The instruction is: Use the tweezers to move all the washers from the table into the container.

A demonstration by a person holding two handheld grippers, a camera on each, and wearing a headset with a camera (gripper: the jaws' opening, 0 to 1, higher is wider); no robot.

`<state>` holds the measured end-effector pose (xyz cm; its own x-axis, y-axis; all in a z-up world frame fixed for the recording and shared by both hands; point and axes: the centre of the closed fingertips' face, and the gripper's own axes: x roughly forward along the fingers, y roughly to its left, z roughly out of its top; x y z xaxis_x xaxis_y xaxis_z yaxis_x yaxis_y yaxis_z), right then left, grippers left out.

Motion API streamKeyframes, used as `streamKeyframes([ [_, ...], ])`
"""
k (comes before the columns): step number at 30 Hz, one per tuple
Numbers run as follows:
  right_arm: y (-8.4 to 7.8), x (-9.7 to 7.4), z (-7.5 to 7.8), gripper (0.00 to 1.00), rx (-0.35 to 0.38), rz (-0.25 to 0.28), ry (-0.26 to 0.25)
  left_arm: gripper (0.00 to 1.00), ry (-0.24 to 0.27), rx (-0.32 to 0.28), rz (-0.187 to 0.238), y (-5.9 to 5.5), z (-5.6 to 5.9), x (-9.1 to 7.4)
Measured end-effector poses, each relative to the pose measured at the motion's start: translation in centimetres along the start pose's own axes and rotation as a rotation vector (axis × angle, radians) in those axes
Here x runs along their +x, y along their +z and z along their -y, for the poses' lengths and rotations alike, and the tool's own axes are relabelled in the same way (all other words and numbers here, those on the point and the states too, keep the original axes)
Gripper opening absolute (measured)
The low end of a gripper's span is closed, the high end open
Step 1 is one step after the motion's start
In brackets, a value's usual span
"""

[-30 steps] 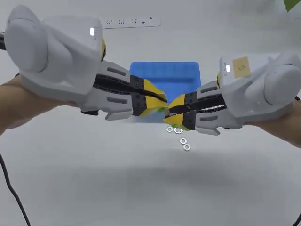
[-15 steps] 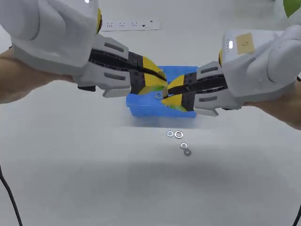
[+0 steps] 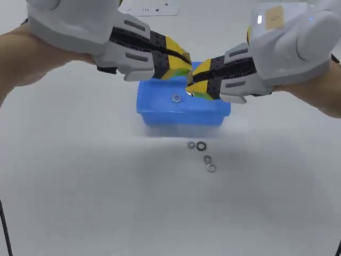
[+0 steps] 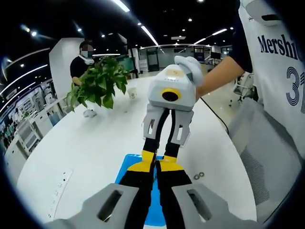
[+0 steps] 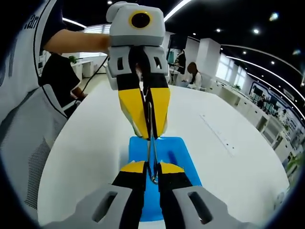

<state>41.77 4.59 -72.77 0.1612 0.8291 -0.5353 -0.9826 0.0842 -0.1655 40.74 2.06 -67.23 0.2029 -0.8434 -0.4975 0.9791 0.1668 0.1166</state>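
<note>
Tongs first: in the head view my left tongs (image 3: 184, 63) reach in from 10 o'clock and my right tongs (image 3: 193, 88) from 2 o'clock. Their yellow tips meet almost nose to nose above the blue container (image 3: 154, 114). Both arms are raised over the tabletop (image 3: 106, 202) and angled inward. My left hand (image 3: 37, 61) and my right hand (image 3: 317, 101) each grip the white body of their tool from the outer side.

In the right gripper view the thin metal tweezers (image 5: 151, 148) run straight ahead toward 12 o'clock. Their looped end sits between my right jaws, which are pressed in on it. Their two arms pass up between the yellow fingers of the left tongs opposite. Those left jaws stand only narrowly apart around the arms, and I cannot tell whether they squeeze them or merely flank them. In the left gripper view my own jaws show the same thin gap, the right tongs face me at 12 o'clock, and the container lies under both.

One washer (image 3: 176, 98) shows inside the container near its middle, at 8 o'clock of the right tips. I cannot tell whether it is resting on the floor. Four more washers (image 3: 201, 145) lie on the tabletop at 6 o'clock of the container, near its front wall but apart from it. Two sit side by side, and two trail off toward 5 o'clock.

A power strip (image 3: 146, 9) lies at 12 o'clock on the far tabletop. A leafy plant (image 4: 100, 83) stands at 10 o'clock in the left gripper view.
</note>
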Motion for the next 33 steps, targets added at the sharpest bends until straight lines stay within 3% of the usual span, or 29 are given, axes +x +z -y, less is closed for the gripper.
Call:
streamKeyframes([
  [10,-3.0,2.3,1.0,0.10,0.075,-0.026,0.023,0.06,-0.011,-0.048,-0.032,-2.9,-1.6,1.9],
  [14,-4.0,2.8,1.0,0.10,0.076,-0.042,0.035,0.06,-0.015,-0.048,-0.055,-3.9,-1.6,2.4],
  [23,-4.1,2.8,0.6,0.10,0.090,-0.032,0.044,0.06,-0.018,-0.059,-0.052,-4.3,-1.8,2.4],
  [33,-3.8,2.5,0.3,0.12,0.083,-0.042,0.047,0.06,-0.022,-0.017,-0.078,-4.3,-1.3,2.2],
])
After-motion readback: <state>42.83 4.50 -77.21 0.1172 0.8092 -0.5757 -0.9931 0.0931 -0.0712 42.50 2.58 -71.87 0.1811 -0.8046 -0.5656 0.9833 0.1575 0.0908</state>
